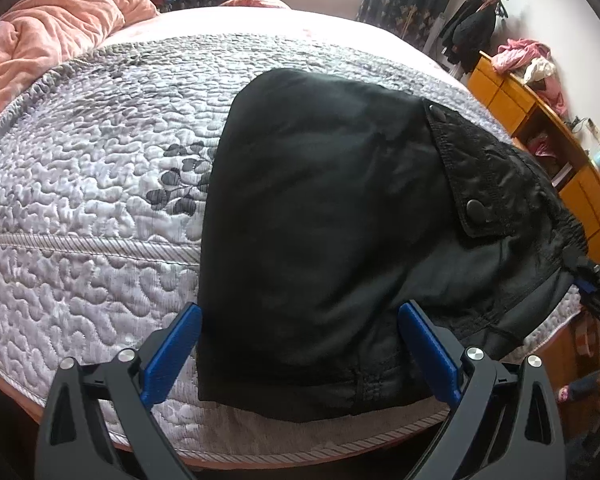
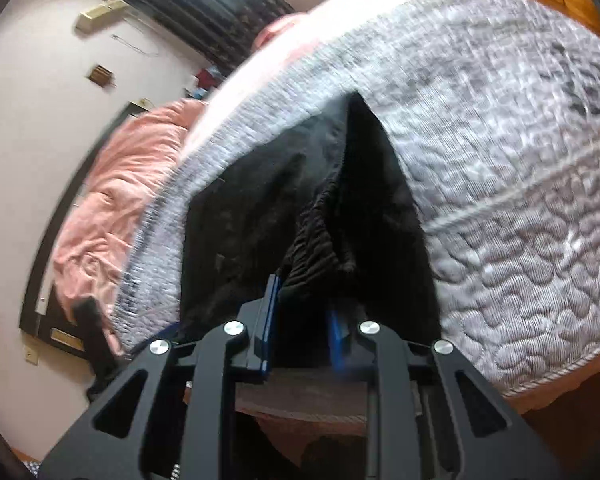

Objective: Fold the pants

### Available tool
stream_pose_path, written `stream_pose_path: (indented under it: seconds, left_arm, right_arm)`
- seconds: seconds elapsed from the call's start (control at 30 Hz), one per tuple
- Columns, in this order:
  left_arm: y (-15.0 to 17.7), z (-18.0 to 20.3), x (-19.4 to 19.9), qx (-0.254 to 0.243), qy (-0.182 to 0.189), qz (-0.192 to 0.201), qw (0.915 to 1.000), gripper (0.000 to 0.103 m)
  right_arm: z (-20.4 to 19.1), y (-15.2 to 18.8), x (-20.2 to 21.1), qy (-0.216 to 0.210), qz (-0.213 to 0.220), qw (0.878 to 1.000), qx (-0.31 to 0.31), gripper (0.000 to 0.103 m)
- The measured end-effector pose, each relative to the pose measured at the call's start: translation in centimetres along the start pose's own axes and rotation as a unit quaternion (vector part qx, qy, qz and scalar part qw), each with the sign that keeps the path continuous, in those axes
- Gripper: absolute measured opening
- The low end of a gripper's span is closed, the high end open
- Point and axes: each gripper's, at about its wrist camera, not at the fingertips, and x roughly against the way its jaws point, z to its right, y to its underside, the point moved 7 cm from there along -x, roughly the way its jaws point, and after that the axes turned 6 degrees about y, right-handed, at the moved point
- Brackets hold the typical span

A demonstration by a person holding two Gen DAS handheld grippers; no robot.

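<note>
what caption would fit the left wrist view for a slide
Open left hand-held gripper straddling folded black pants on a grey quilted bedspread.

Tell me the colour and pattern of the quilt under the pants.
The quilt is silvery grey with wavy stitching and a dark leaf motif, clearest in the left wrist view.

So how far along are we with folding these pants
Done: the pants already lie in a compact folded bundle on the quilt, pocket flap on top. In hand: the right gripper is closed on the gathered waistband at the bundle's end, while the left gripper is open, its fingers either side of the near edge. Left: probably one last fold or tidy, then letting go.
</note>
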Motion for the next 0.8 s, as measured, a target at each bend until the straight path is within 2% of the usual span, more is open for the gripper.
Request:
stream_pose_path:
  seconds: [0.07, 0.2, 0.27, 0.37, 0.47, 0.6, 0.77, 0.8]
  left_arm:
    - [0.2, -0.2, -0.4, 0.000, -0.003, -0.006, 1.0000, 0.100]
    - [0.4, -0.4, -0.3, -0.006, -0.006, -0.007, 0.9999, 0.100]
    - [0.4, -0.5, 0.1, -0.007, -0.007, -0.005, 0.9999, 0.099]
    - [0.5, -0.6, 1.2, -0.013, -0.006, 0.003, 0.9999, 0.099]
    - [0.7, -0.5, 2.2, -0.005, 0.007, 0.012, 0.9999, 0.099]
    - [0.8, -0.2, 2.5, -0.003, 0.018, 0.011, 0.9998, 0.099]
    - [1.3, -0.1, 1.9, 0.004, 0.025, -0.001, 0.9997, 0.099]
    - [1.4, -0.1, 1.9, 0.006, 0.026, -0.001, 0.9996, 0.099]
  right_arm:
    - [1.6, 0.8, -1.9, 0.031, -0.027, 0.999, -0.005, 0.020]
    - [2.3, 1.7, -3.0, 0.027, -0.032, 0.999, -0.014, 0.021]
    - [2.2, 1.7, -2.3, 0.033, -0.026, 0.999, -0.015, 0.029]
    - [2.3, 1.8, -1.0, 0.029, -0.020, 0.999, -0.013, 0.031]
    - [2.2, 2.2, 0.2, 0.008, -0.016, 1.000, -0.026, 0.039]
    - [1.6, 2.6, -0.2, 0.004, -0.022, 0.999, -0.035, 0.047]
    - [0.9, 2.6, -2.2, -0.010, -0.045, 0.998, -0.045, 0.047]
    - [0.7, 2.7, -2.5, -0.011, -0.049, 0.998, -0.044, 0.037]
